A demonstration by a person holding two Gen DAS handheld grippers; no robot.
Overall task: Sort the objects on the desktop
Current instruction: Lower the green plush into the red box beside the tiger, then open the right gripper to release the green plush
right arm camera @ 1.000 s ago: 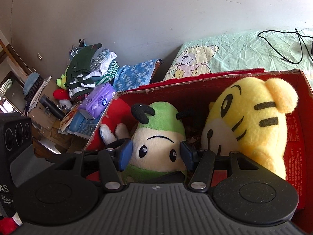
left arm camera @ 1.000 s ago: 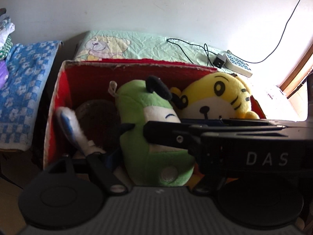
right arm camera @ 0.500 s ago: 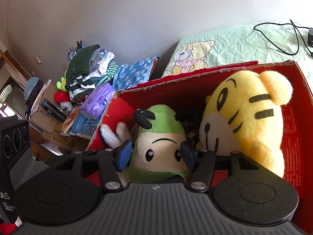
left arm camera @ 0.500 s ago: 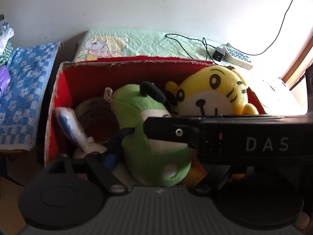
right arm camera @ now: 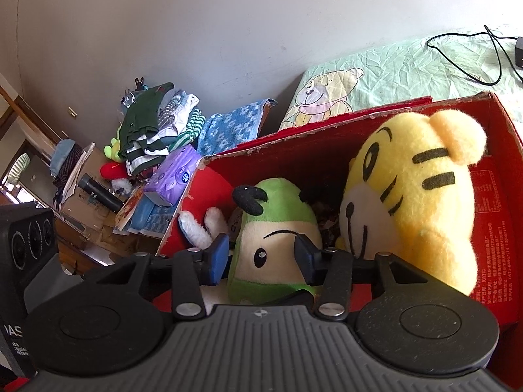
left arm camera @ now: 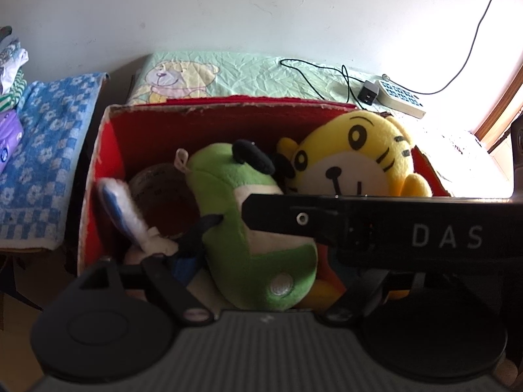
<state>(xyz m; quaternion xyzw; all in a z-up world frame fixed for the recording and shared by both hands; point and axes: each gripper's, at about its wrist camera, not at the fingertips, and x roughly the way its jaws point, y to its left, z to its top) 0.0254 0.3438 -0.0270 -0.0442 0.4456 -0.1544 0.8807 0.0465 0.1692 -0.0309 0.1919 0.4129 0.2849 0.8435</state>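
Observation:
A red cardboard box holds a green plush, a yellow tiger plush and a red-and-white plush. My right gripper is open, its blue pads on either side of the green plush's face; contact is unclear. My left gripper is open around the green plush's side. Only its left finger shows; the right one is hidden behind the other gripper's black body.
A bear-print green cover lies behind the box with a black cable and a power strip. A blue checked towel and stacked clothes stand to the left. A dark round container sits in the box.
Both grippers have drawn back and risen slightly, so the box and plushes sit lower and farther in view. The right gripper's pads stay spread around the green plush.

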